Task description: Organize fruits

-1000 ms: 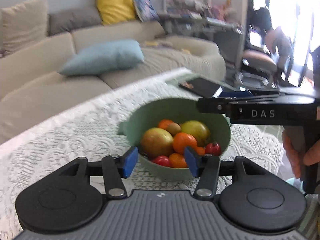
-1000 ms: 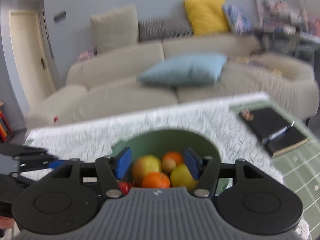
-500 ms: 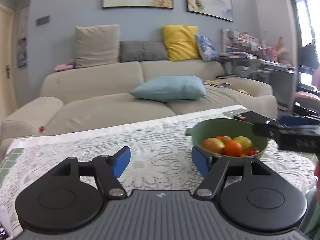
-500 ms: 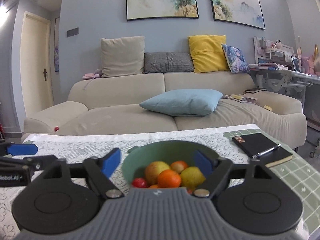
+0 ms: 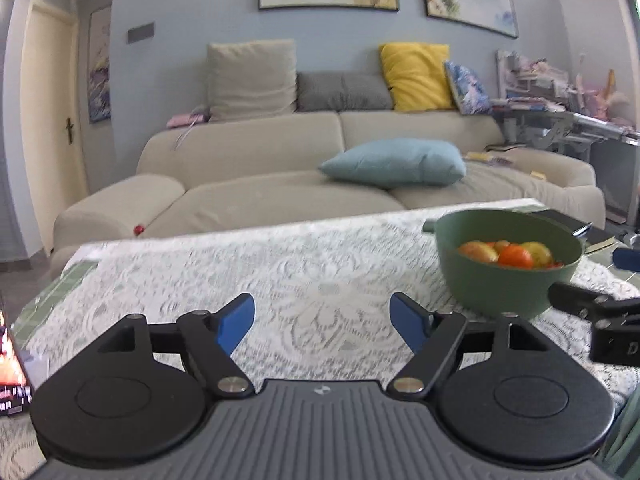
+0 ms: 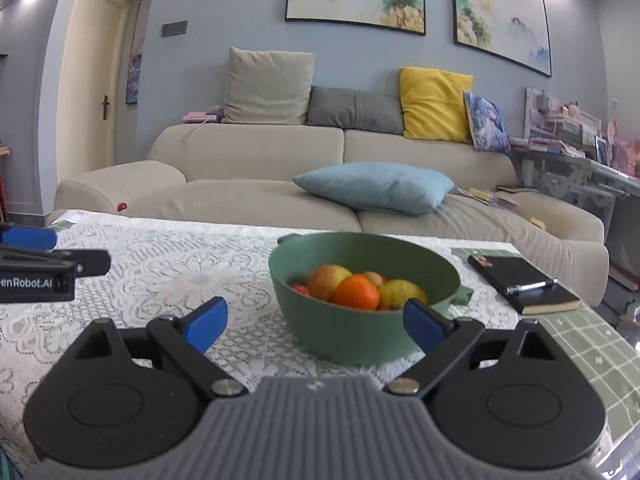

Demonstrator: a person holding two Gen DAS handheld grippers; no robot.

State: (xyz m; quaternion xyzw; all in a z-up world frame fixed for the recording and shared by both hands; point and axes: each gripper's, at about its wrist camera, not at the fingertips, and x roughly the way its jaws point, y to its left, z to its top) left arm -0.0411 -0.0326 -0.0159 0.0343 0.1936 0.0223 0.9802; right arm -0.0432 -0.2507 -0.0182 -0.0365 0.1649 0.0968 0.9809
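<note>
A green bowl [image 6: 352, 336] stands on the lace tablecloth [image 6: 180, 276]. In it lie an orange [image 6: 357, 291], a reddish-yellow apple [image 6: 328, 280], a yellow fruit [image 6: 400, 292] and a small red fruit [image 6: 301, 289]. My right gripper [image 6: 316, 318] faces the bowl from just in front; its jaws are opening and the pads press on nothing. My left gripper [image 5: 322, 314] hovers over bare cloth, jaws opening and nothing between them. From the left wrist the bowl [image 5: 500, 292] is ahead on the right, with the right gripper's black fingers [image 5: 592, 308] beside it.
A black notebook with a pen [image 6: 524, 286] lies right of the bowl on the green tiled tabletop [image 6: 592, 344]. A beige sofa [image 6: 260, 160] with cushions runs behind the table. A lit screen [image 5: 12, 364] shows at the left edge.
Both grippers have drawn back from the bowl and sunk lower, and their jaws have spread wider. The left view has swung left, so the bowl now sits at its right.
</note>
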